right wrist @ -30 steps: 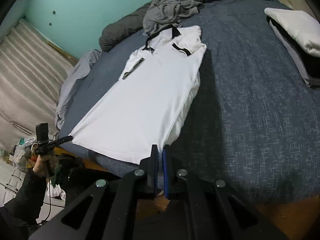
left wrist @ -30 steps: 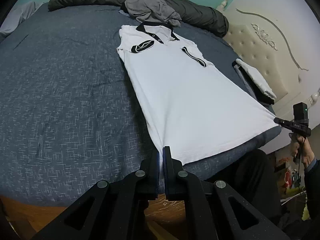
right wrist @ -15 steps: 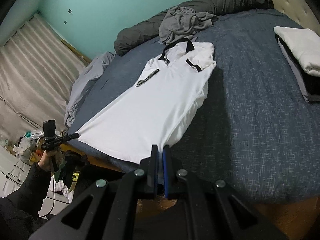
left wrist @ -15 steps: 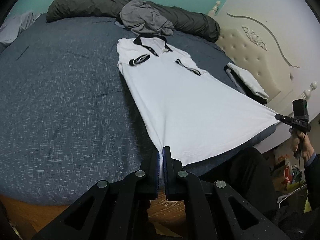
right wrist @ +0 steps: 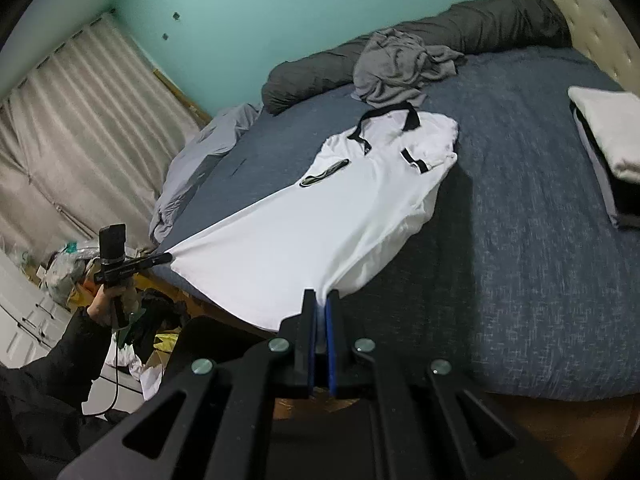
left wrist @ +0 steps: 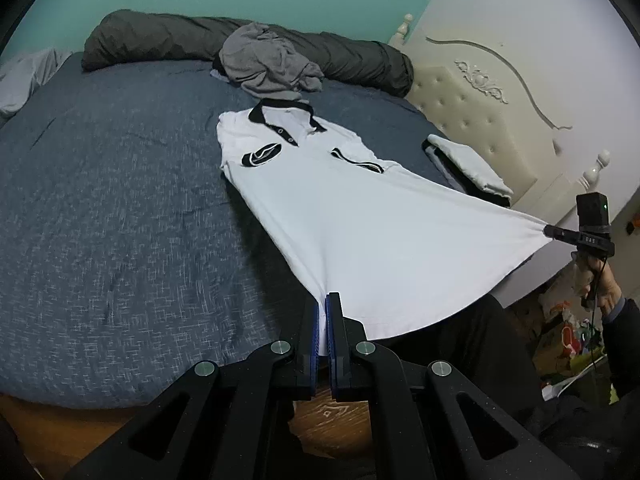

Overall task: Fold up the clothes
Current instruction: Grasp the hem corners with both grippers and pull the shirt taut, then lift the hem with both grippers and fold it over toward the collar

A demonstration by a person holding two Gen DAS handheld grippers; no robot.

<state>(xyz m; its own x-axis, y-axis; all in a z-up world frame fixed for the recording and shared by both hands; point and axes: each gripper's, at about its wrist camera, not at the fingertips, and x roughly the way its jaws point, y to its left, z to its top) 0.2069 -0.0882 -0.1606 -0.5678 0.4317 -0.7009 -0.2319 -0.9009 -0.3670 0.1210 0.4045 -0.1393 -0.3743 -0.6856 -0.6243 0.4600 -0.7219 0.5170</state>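
Note:
A white polo shirt (left wrist: 360,216) with a black collar lies collar-end on the blue bed (left wrist: 120,208), front side up. Its hem is lifted and stretched taut between both grippers. My left gripper (left wrist: 323,300) is shut on one hem corner. In the left wrist view my right gripper (left wrist: 547,231) pinches the other corner at the far right, held by a hand. From the right wrist, the right gripper (right wrist: 322,296) is shut on its corner of the shirt (right wrist: 320,216), and the left gripper (right wrist: 170,257) holds the opposite corner at the left.
A crumpled grey garment (left wrist: 268,60) lies just beyond the collar, in front of a rolled dark duvet (left wrist: 160,40). A folded stack of clothes (right wrist: 608,140) sits on the bed near the cream headboard (left wrist: 480,120). Curtains (right wrist: 72,140) and floor clutter (right wrist: 64,272) are beside the bed.
Both grippers have risen and drawn back with the hem. The shirt's lower part has come up off the bed and hangs taut; the collar end stays on the bed.

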